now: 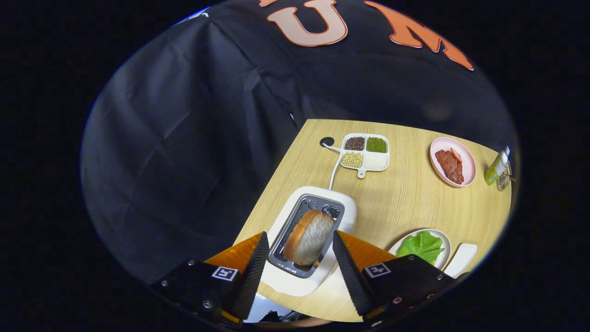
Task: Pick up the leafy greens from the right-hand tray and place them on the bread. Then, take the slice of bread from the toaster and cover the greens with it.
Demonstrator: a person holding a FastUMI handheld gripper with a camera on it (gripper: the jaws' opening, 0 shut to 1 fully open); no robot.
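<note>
Spread wide, the gripper (298,258) is hovering over the bread slice (309,237) in the toaster (343,203), greens (420,245) apparently already placed, covering remaining.

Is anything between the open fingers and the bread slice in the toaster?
Nothing visible. The gripper is open, and the bread slice stands up out of the toaster slot just ahead, between the two fingers, with free gaps either side.
</note>
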